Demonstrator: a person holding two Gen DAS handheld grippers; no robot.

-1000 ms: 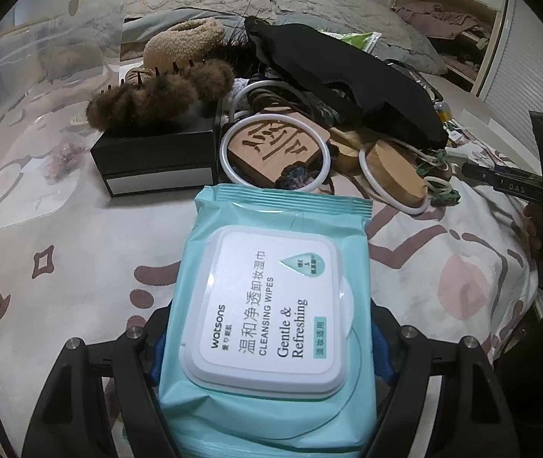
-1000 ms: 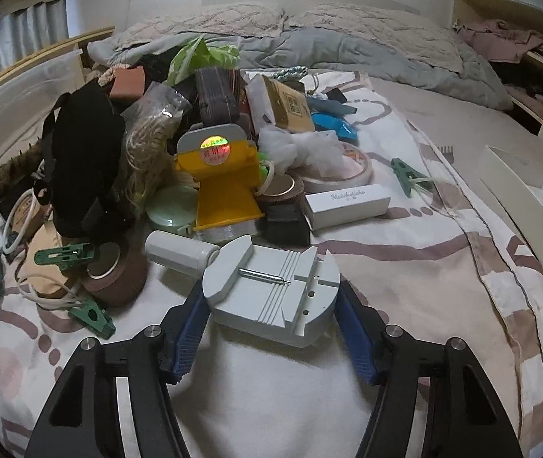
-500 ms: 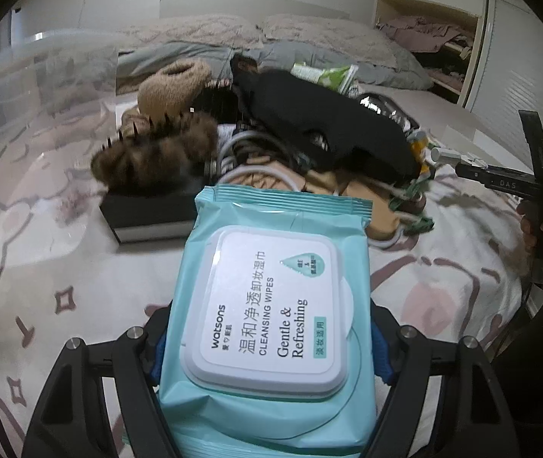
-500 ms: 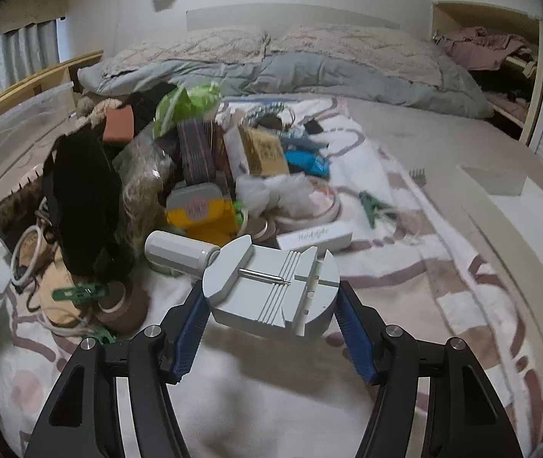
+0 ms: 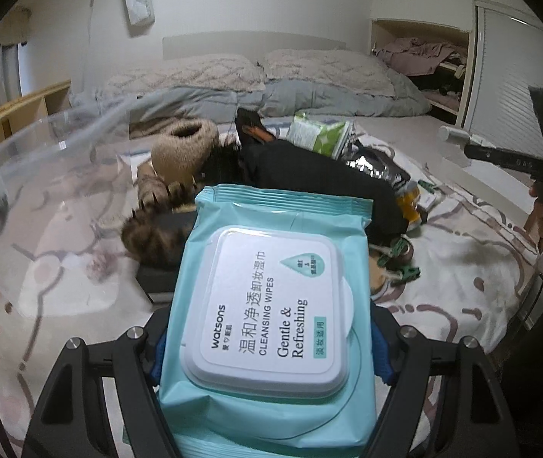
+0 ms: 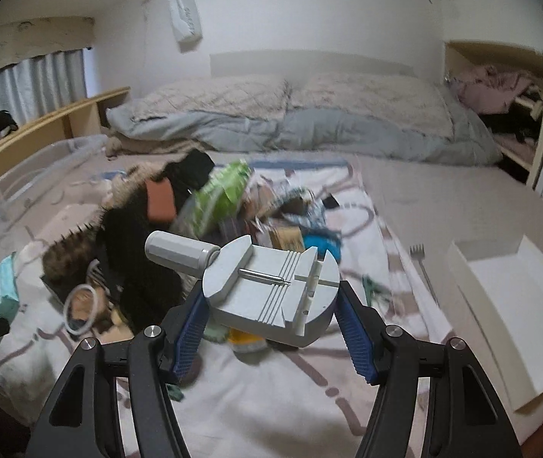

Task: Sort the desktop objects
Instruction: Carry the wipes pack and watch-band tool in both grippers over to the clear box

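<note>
Both grippers (image 5: 267, 347) (image 6: 273, 328) risen – wipes pack (image 5: 267, 328), grey tool (image 6: 271, 290) clear of bed clutter (image 6: 180, 229).

Bed (image 6: 405, 206), patterned blanket (image 6: 271, 400), clutter pile (image 6: 195, 210)

A grey watch-band link remover (image 6: 271, 290) with a cylindrical handle is clamped between the blue pads (image 6: 189, 337) of the right tool (image 6: 271, 328), above a bed (image 6: 424, 206). Beyond it, mixed clutter (image 6: 210, 198) is heaped on a patterned blanket (image 6: 256, 400).
</note>
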